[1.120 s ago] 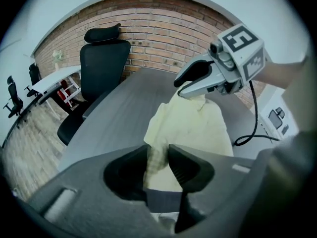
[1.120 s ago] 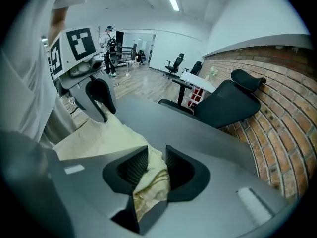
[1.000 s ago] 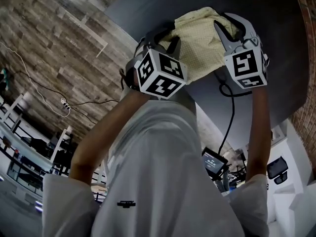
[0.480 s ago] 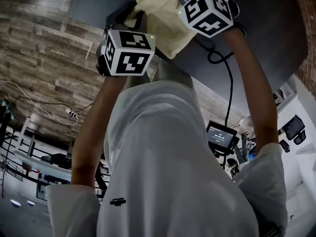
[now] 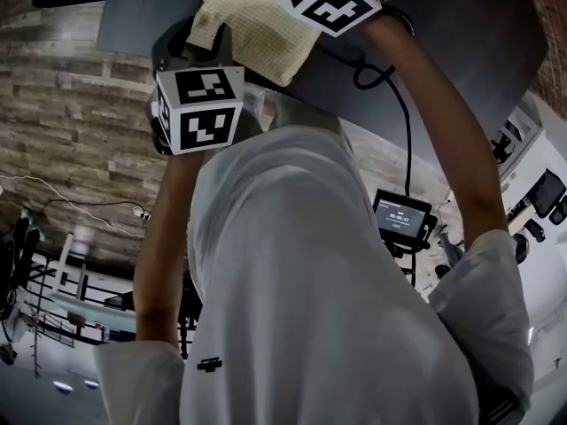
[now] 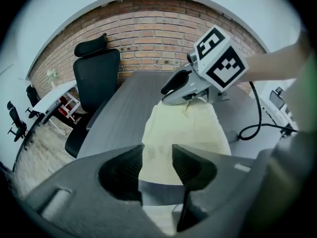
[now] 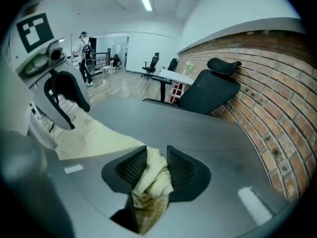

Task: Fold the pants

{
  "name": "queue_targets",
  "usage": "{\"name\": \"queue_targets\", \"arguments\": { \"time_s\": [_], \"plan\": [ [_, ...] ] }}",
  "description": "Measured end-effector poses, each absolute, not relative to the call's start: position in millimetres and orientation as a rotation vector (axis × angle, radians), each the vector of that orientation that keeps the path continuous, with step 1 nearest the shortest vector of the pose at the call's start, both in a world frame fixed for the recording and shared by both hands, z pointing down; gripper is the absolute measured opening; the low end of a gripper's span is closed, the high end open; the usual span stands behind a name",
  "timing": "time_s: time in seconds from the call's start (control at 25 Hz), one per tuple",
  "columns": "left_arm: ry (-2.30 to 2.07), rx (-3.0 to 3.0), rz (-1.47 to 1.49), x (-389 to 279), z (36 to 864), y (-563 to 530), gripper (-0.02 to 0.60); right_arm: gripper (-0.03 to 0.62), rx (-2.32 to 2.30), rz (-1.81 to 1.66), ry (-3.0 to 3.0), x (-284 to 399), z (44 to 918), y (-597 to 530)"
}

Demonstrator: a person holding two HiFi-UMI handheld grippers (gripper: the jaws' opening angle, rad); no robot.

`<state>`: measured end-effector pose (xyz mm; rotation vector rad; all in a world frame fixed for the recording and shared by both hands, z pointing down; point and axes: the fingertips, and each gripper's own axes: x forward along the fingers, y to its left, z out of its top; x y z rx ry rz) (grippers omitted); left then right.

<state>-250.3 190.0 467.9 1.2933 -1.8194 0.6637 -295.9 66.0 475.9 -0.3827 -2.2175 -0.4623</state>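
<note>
Pants [image 5: 257, 25], pale yellow, on grey table [image 5: 461, 34] at top centre of head view: right gripper [image 7: 156, 158] pinches a bunched end, left gripper [image 6: 157, 155] gapes empty short of the cloth, both sets of jaws have just been opening, so a slackening pinch may drop the fold crooked.

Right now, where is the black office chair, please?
In the left gripper view, the black office chair stands upper left, beside the table and its left edge, before the brick wall.

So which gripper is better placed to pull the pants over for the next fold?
Right, probably. The right gripper has bunched pants pinched between its jaws, though they have just been opening slightly. The left gripper has just been opening too, jaws apart, gripping nothing; the pants lie beyond them.
</note>
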Motion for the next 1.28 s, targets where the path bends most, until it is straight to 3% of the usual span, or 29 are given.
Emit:
{"name": "queue_targets", "arguments": {
  "time_s": [0.36,0.52,0.96,1.28],
  "plan": [
    [-1.891,1.336,0.647,-228.2,421.7,184.7,0.192,0.113,-0.246,-0.241,-2.378,-266.8,419.7,46.9],
    [-1.921,1.354,0.644,-213.0,403.0,180.7,0.19,0.015,-0.17,-0.232,-2.426,-240.8,398.8,36.1],
    [-2.01,1.419,0.519,-171.0,336.0,155.1,0.005,0.008,0.029,-0.163,-2.562,-155.1,332.0,2.2],
    [-1.939,1.6,0.504,-135.7,317.4,106.6,0.005,0.006,0.217,-0.057,-2.638,-80.4,294.0,-30.1]
  ]
}}
